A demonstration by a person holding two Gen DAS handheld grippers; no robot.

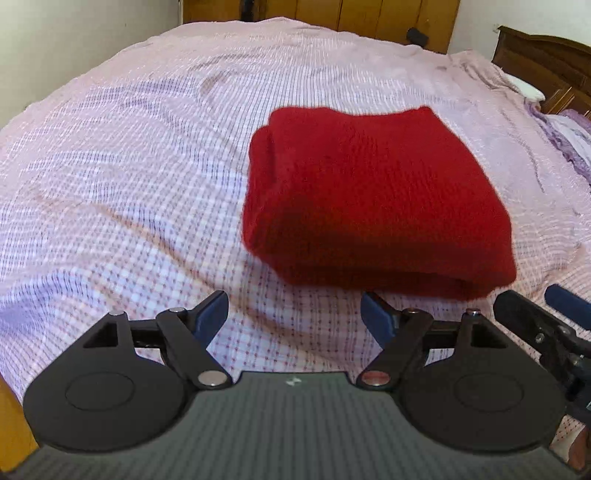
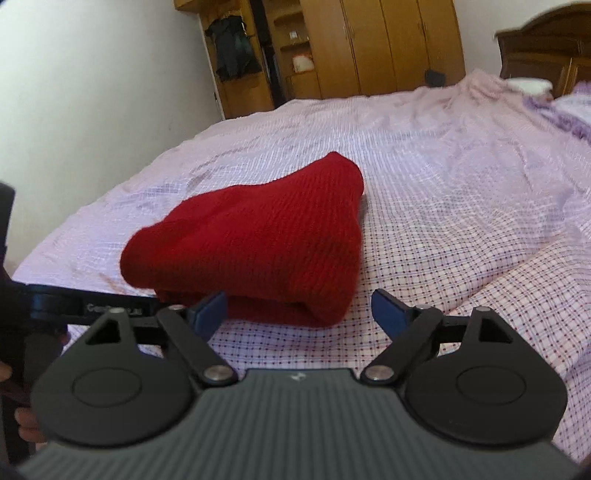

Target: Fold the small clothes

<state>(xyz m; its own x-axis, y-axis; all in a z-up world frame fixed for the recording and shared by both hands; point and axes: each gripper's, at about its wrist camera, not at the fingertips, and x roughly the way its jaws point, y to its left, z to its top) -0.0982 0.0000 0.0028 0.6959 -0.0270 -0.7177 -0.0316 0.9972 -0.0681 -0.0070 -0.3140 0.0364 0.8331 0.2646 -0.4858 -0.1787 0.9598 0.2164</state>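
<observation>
The left tool (image 1: 293, 317) stands with its blue-padded fingers spread wide and nothing between them, poised over the bed just short of the folded red knitted garment (image 1: 373, 199). The right tool (image 2: 299, 314) is likewise spread wide and empty; its left pad overlaps the garment's (image 2: 255, 240) near edge in the right wrist view, though whether it touches the knit cannot be told.

The garment lies flat on the bed's pink-and-white checked cover (image 1: 129, 177) as a thick, roughly rectangular bundle of several layers. In the left wrist view its long axis runs away from the tool toward the far wooden wardrobe (image 1: 369, 14), with a rounded fold along its near edge and layered edges showing on its left side. In the right wrist view the same bundle narrows toward its far end.

Beyond the garment to the right, near the dark wooden headboard (image 1: 546, 62), lies purple bedding (image 1: 565, 140).
</observation>
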